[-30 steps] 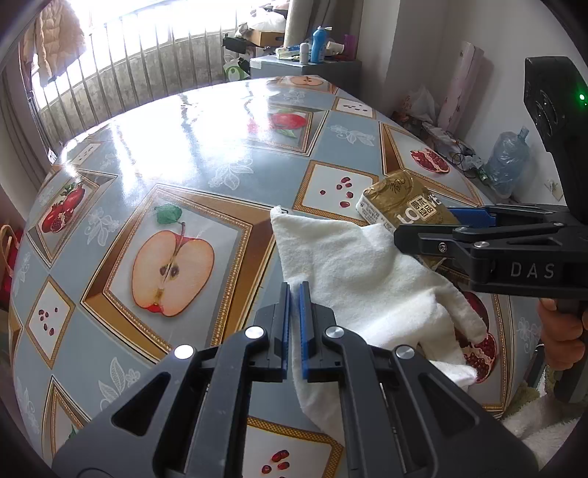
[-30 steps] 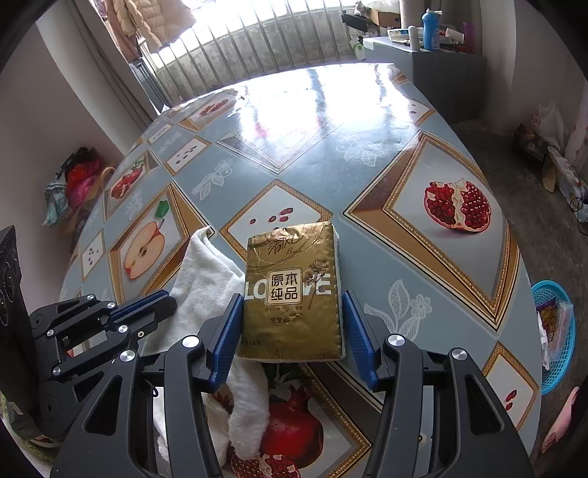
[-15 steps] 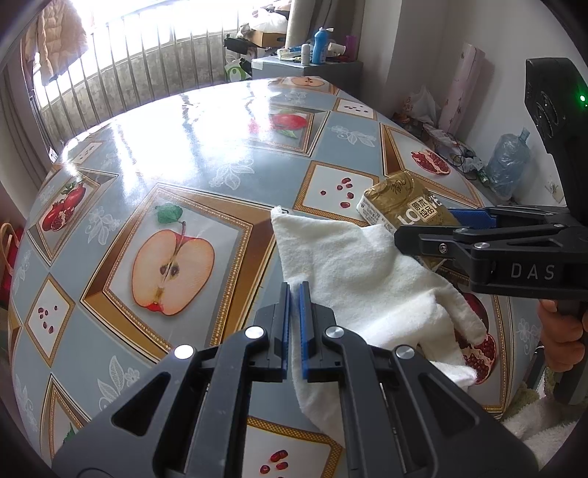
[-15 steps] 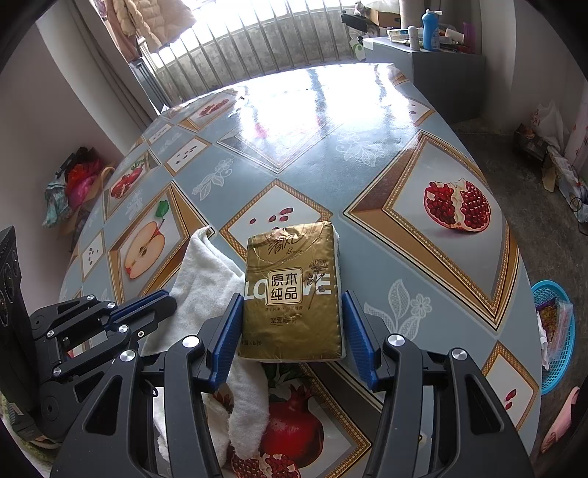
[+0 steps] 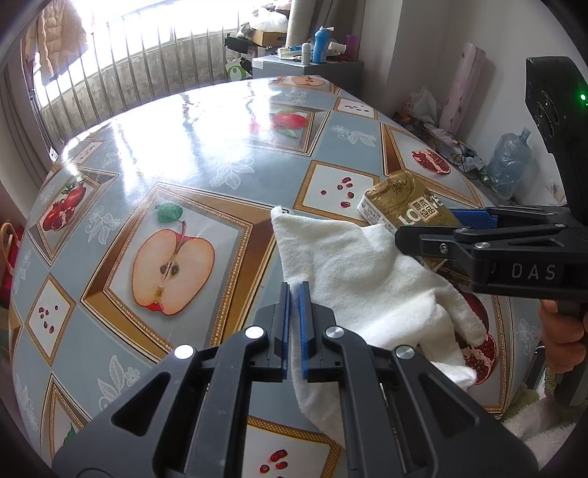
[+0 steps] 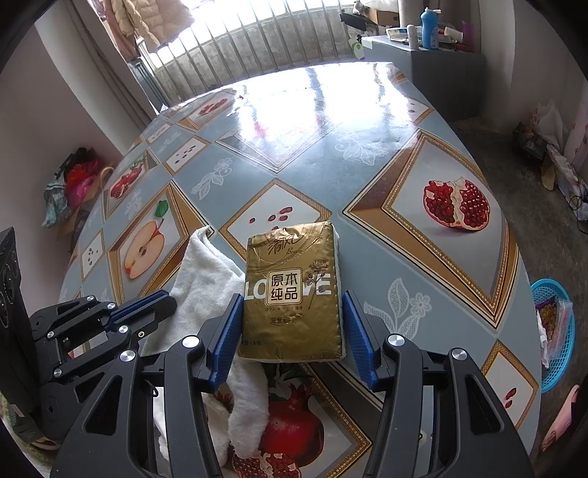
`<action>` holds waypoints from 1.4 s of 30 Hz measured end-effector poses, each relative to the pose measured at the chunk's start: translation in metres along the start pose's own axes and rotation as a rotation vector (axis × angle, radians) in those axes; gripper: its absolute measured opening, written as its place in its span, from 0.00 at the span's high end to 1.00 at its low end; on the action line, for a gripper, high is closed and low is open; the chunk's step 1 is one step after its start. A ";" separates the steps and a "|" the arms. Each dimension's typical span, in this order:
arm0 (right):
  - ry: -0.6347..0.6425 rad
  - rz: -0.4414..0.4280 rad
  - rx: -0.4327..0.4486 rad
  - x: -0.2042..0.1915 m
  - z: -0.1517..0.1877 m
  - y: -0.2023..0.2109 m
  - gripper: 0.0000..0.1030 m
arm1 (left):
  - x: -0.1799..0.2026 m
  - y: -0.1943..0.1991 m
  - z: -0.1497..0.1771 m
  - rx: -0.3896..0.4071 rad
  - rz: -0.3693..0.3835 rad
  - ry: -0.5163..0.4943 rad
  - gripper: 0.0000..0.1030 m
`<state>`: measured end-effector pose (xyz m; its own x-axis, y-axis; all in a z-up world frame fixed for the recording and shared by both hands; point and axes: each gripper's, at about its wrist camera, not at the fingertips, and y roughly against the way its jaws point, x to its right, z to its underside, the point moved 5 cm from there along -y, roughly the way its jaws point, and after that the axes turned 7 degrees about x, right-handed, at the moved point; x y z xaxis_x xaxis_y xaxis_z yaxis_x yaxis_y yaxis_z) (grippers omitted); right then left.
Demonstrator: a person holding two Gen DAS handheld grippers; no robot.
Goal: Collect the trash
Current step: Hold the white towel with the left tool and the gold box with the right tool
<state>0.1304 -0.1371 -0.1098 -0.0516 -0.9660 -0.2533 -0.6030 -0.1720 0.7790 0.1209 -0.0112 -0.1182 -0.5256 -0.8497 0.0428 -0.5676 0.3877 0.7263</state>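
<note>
1. Gold tissue packs (image 6: 292,294): one, on the worktop (image 6: 330,147).
2. White towels (image 5: 352,264): one, crumpled beside the pack.
3. Tongs: two, left tongs (image 5: 294,294) and right tongs (image 6: 292,331).
4. Hands seen: one (image 5: 562,338), at the right edge of the left wrist view.
5. Blue plastic baskets (image 6: 562,364): one, on the floor.
6. Blue bottles (image 6: 429,24): one, on the grey cabinet (image 6: 441,73).
7. Big water jugs (image 5: 511,161): one, on the floor.
8. Printed whole-looking pomegranate halves, right side (image 6: 457,204): one; printed cut apples (image 5: 172,268): one close, one more far off.
9. Hanging jackets (image 6: 147,18): one, at the window.
</note>
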 end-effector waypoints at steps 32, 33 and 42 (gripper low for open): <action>-0.006 -0.004 -0.003 0.001 0.000 0.000 0.49 | 0.000 0.000 -0.002 0.003 -0.017 -0.016 0.97; -0.006 -0.004 -0.003 0.001 0.000 0.000 0.49 | 0.000 0.000 -0.002 0.003 -0.017 -0.016 0.97; -0.005 -0.004 -0.002 0.001 0.000 0.000 0.49 | -0.001 0.000 -0.002 0.004 -0.018 -0.017 0.97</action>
<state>0.1303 -0.1378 -0.1100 -0.0534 -0.9643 -0.2592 -0.6017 -0.1761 0.7791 0.1222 -0.0111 -0.1168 -0.5264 -0.8501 0.0181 -0.5793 0.3742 0.7242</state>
